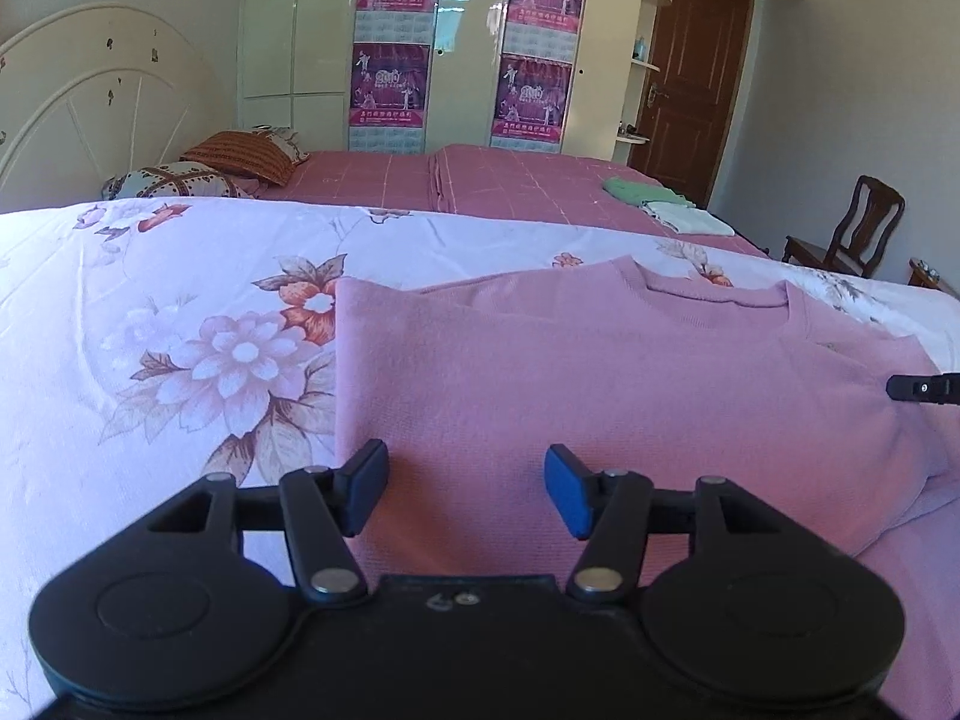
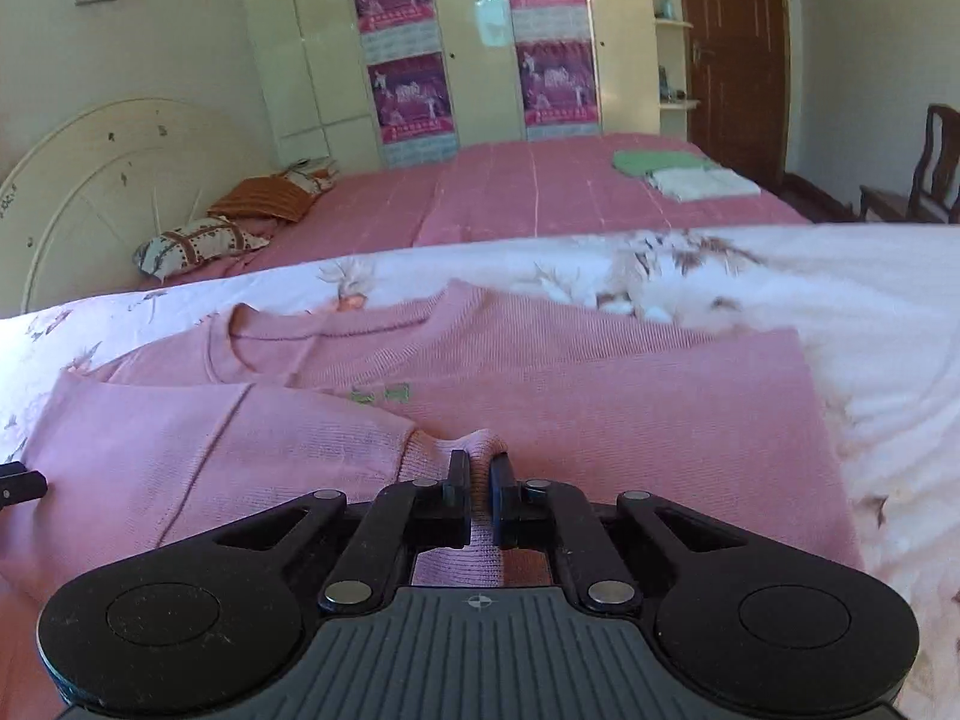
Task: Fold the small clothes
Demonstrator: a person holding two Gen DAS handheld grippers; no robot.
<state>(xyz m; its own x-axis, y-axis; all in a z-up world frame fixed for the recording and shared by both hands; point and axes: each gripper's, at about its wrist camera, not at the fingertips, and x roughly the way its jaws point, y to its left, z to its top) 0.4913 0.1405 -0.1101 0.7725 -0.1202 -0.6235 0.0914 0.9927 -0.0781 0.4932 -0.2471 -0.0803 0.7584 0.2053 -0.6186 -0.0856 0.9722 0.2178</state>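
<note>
A pink knit sweater point(image 1: 600, 384) lies flat on a white floral quilt point(image 1: 168, 300), collar away from me, its left side folded in to a straight edge. My left gripper point(image 1: 467, 489) is open and empty just above the sweater's near part. In the right wrist view the sweater point(image 2: 630, 408) shows a sleeve folded across its front. My right gripper point(image 2: 478, 495) is shut on the ribbed sleeve cuff point(image 2: 462, 453). The right gripper's tip point(image 1: 924, 387) shows at the right edge of the left wrist view; the left gripper's tip point(image 2: 21, 486) shows at the left edge of the right wrist view.
Behind the quilt point(image 2: 840, 300) is a pink bedsheet point(image 1: 510, 186) with pillows point(image 1: 240, 159) by a white headboard point(image 1: 90, 102). Folded green and white clothes point(image 2: 684, 171) lie at its far right. A wardrobe point(image 1: 468, 42), a brown door point(image 1: 690, 72) and a wooden chair point(image 1: 852, 228) stand beyond.
</note>
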